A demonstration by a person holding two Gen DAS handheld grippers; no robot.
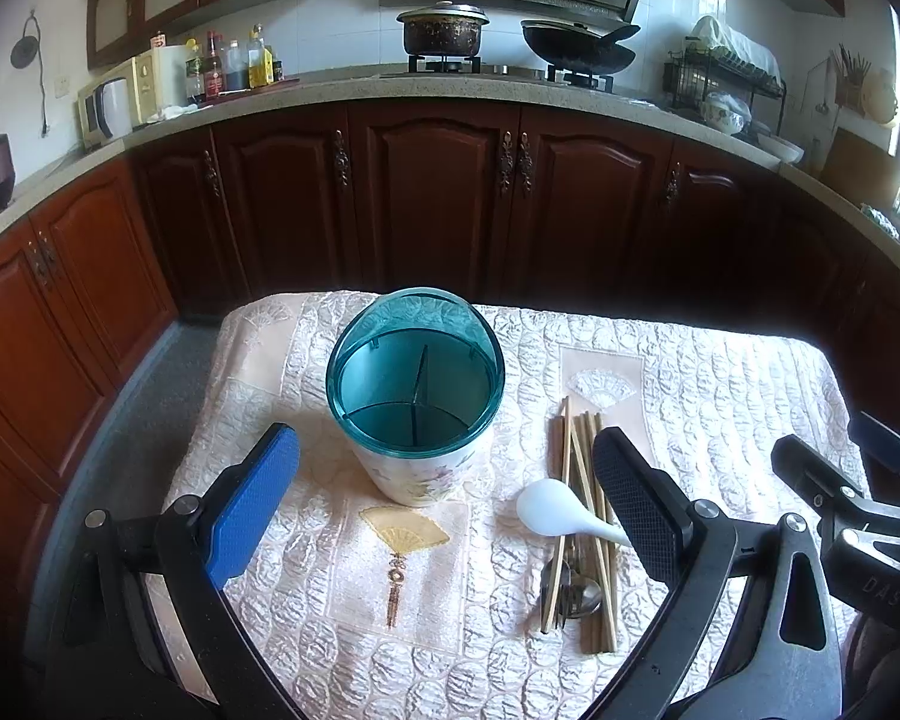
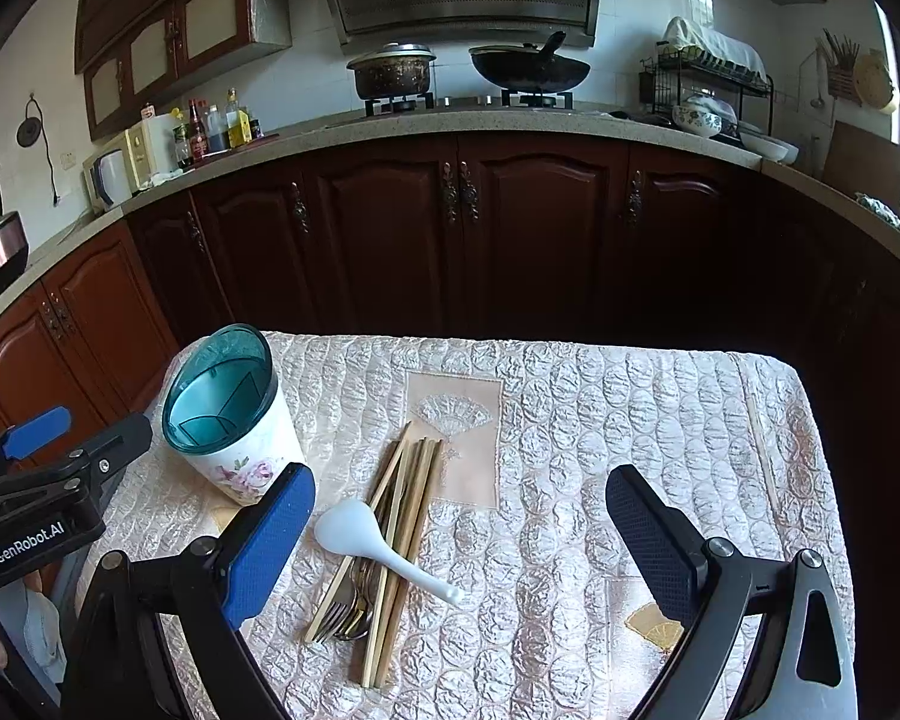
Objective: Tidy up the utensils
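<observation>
A white floral utensil holder with a teal divided insert (image 1: 414, 396) (image 2: 225, 414) stands upright and empty on the quilted table. To its right lies a pile: several wooden chopsticks (image 1: 588, 474) (image 2: 411, 516), a white plastic spoon (image 1: 555, 510) (image 2: 360, 531) across them, and a metal fork and spoon (image 1: 570, 594) (image 2: 345, 609) underneath. My left gripper (image 1: 447, 486) is open and empty, just in front of the holder. My right gripper (image 2: 459, 510) is open and empty, hovering over the pile and the cloth to its right.
The table is covered with a pale quilted cloth (image 2: 630, 420). Dark wooden kitchen cabinets (image 1: 438, 192) stand beyond the table's far edge. The right gripper's body shows at the right of the left wrist view (image 1: 858, 504); the left gripper's body shows at the left of the right wrist view (image 2: 48, 492).
</observation>
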